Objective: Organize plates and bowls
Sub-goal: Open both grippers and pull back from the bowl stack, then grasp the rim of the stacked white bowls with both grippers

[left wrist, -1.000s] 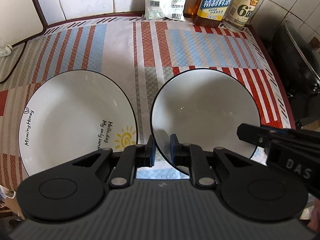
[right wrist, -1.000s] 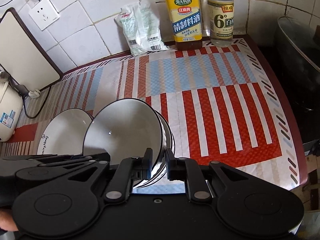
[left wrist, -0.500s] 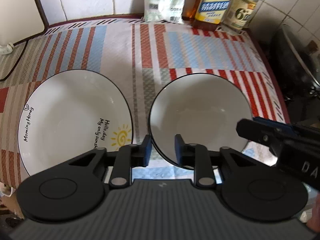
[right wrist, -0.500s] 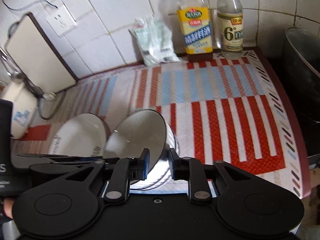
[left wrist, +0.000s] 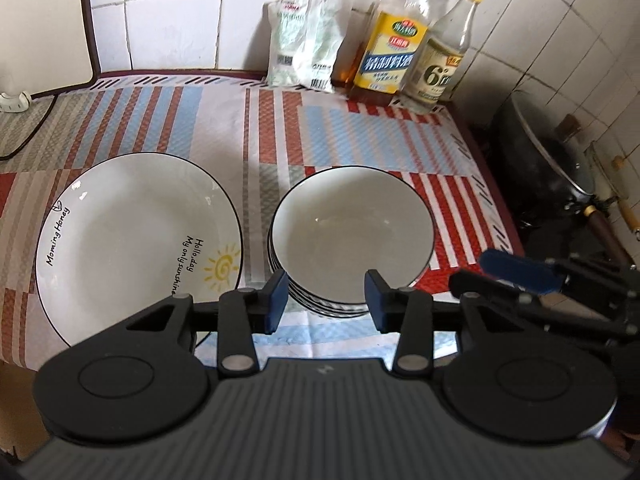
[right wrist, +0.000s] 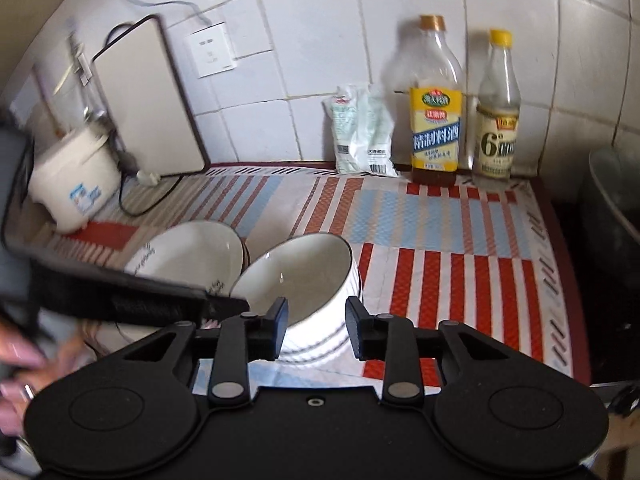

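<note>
A stack of white black-rimmed bowls (left wrist: 352, 236) stands on the striped mat, right of a white plate (left wrist: 136, 244) with a sun drawing and black lettering. My left gripper (left wrist: 326, 296) is open and empty, just in front of the stack. My right gripper (right wrist: 316, 320) is open and empty, its fingers either side of the near wall of the bowl stack (right wrist: 312, 292) without touching it. The plate (right wrist: 188, 252) lies left of the stack in the right wrist view. The right gripper (left wrist: 520, 272) shows at the right of the left wrist view.
Two bottles (left wrist: 390, 52) and a white bag (left wrist: 304, 40) stand at the back wall. A black wok (left wrist: 548, 160) sits off the mat's right edge. A rice cooker (right wrist: 72, 184) and a leaning board (right wrist: 148, 100) stand at the back left.
Both grippers opened and let go of the bowl, which now rests on the stack. Both have drawn back and up from the stack.
</note>
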Tool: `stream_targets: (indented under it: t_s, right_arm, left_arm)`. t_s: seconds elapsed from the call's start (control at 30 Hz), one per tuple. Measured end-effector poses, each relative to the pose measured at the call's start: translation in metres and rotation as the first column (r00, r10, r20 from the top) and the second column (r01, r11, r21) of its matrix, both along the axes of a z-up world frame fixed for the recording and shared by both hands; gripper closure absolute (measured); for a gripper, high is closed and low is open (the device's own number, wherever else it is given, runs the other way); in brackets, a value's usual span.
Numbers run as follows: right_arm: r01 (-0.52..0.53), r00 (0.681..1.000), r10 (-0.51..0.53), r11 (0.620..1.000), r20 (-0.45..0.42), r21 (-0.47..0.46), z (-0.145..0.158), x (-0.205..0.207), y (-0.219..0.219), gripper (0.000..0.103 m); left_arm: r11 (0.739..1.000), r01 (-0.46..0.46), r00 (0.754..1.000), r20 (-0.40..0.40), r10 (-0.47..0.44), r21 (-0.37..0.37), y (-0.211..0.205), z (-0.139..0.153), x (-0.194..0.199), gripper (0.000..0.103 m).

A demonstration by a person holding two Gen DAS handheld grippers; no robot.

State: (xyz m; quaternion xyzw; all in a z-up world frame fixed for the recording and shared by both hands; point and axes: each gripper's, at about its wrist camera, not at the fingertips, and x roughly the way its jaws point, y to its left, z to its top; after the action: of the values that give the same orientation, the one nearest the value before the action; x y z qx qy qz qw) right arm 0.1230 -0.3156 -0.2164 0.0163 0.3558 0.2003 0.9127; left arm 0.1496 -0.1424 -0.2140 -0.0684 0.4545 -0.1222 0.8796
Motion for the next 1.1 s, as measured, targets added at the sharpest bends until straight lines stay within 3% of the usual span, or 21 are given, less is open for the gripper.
stream_targets:
  t_s: [0.37,0.63,0.77,0.97,1.1]
  right_arm:
    - [-0.068,0.997,0.068,0.998,0.03,0.011,-0.02,-0.044,-0.014,0.06]
    - [-0.096,0.991,0.098,0.995,0.09,-0.026,-0.041,-0.059,-0.006,0.036]
    - [-0.046,0.987,0.054,0.997,0.153,-0.054,-0.069,-0.059,-0.002,0.03]
    - [-0.029,0.984,0.045,0.996,0.174,-0.09,-0.092,-0.047,0.002,0.028]
    - [-0.032,0.983,0.051,0.994,0.178,-0.108,-0.1,-0.039,0.007,0.028]
  left_arm:
    - [0.997,-0.032,0.997,0.066,0.036,-0.069,0.006,-0.006,-0.035,0.062]
    - [0.993,-0.031,0.99,0.135,0.047,-0.115,0.001,-0.024,-0.055,0.056]
    - [0.991,-0.043,0.984,0.167,0.064,-0.126,-0.001,-0.032,-0.056,0.052]
    - [0.983,-0.054,0.979,0.184,0.087,-0.176,-0.001,-0.032,-0.051,0.046]
    - [0.973,-0.104,0.982,0.134,0.133,-0.205,0.0,-0.028,-0.035,0.045]
